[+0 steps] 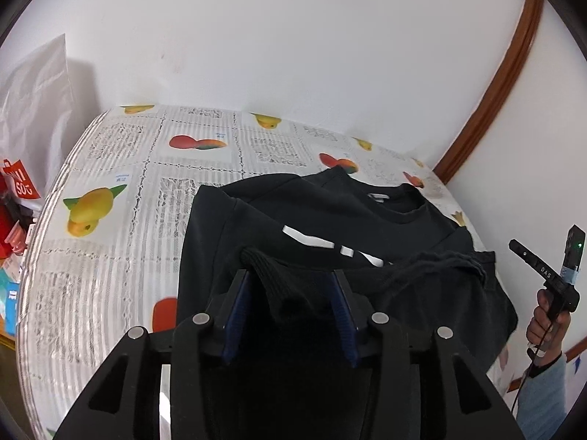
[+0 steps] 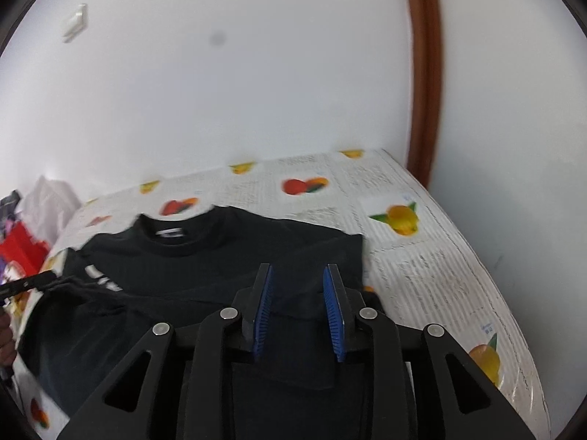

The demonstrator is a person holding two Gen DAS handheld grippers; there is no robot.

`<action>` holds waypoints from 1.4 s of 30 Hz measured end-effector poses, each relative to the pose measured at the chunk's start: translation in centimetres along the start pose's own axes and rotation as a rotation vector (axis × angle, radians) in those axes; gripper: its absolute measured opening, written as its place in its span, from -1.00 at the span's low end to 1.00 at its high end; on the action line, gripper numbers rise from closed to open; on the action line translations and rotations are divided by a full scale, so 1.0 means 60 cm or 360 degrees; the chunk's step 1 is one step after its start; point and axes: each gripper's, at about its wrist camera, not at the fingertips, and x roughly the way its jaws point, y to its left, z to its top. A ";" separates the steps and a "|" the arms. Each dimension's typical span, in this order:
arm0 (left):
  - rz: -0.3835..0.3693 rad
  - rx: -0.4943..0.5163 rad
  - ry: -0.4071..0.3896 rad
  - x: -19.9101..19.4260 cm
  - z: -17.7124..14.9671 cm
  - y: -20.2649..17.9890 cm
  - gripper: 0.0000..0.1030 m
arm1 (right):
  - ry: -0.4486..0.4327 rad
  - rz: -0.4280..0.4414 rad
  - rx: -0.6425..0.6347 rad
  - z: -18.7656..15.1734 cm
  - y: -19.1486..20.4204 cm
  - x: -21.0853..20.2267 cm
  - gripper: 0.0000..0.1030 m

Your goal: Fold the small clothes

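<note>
A black T-shirt (image 1: 323,216) with white lettering lies on the fruit-print tablecloth (image 1: 121,168), collar toward the wall. My left gripper (image 1: 291,275) has its jaws set apart around a ribbed fold of the shirt's black fabric (image 1: 271,275), lifted over the shirt body. The jaws do not look pressed on it. My right gripper (image 2: 298,271) is open and empty, above the shirt (image 2: 220,256) near its right side. The right gripper also shows in the left wrist view (image 1: 543,271), held by a hand at the table's right edge.
The table stands in a corner with white walls and a brown door frame (image 1: 491,84). A red bag (image 1: 18,183) and a white plastic bag (image 1: 33,91) stand off the table's left side. Bare tablecloth (image 2: 422,264) lies right of the shirt.
</note>
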 end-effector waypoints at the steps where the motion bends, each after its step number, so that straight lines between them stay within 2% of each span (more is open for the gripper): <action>1: -0.0005 0.0011 -0.0009 -0.008 -0.005 -0.002 -0.19 | 0.0004 0.0026 -0.0013 -0.001 0.007 -0.006 -0.43; 5: -0.0045 0.0057 -0.0033 -0.035 -0.027 -0.011 -0.17 | 0.0060 0.0160 -0.0064 -0.024 0.031 -0.020 -0.43; 9: -0.0037 0.0124 -0.0005 -0.039 -0.048 -0.023 -0.16 | 0.0192 0.0258 -0.0130 -0.067 0.055 -0.007 -0.43; 13: -0.0040 0.0166 0.0059 -0.019 -0.062 -0.035 -0.16 | 0.0349 0.0284 -0.0176 -0.111 0.068 0.022 -0.44; 17: 0.0039 0.0180 0.0157 0.024 -0.061 -0.045 -0.16 | 0.0410 0.0184 -0.0160 -0.128 0.062 0.051 -0.44; 23: 0.0165 0.0214 0.0158 0.071 -0.026 -0.053 -0.16 | 0.0386 0.0077 -0.0087 -0.089 0.047 0.087 -0.49; 27: 0.0180 0.0143 0.0141 0.092 0.012 -0.030 -0.16 | 0.0344 0.0049 -0.0075 -0.051 0.042 0.117 -0.49; 32: 0.0201 0.0059 0.0129 0.107 0.044 0.004 -0.16 | 0.0250 -0.0011 -0.0158 0.006 0.042 0.146 -0.49; 35: 0.0211 0.0065 0.0126 0.109 0.053 0.016 -0.16 | 0.0218 -0.0004 -0.0204 0.030 0.043 0.147 -0.49; 39: 0.0265 0.0102 0.0140 0.119 0.060 0.022 -0.16 | 0.0108 -0.0037 -0.0242 0.060 0.039 0.132 -0.43; 42: 0.0267 0.0081 0.0185 0.136 0.063 0.032 -0.16 | 0.0050 -0.0118 -0.0198 0.079 0.020 0.113 -0.40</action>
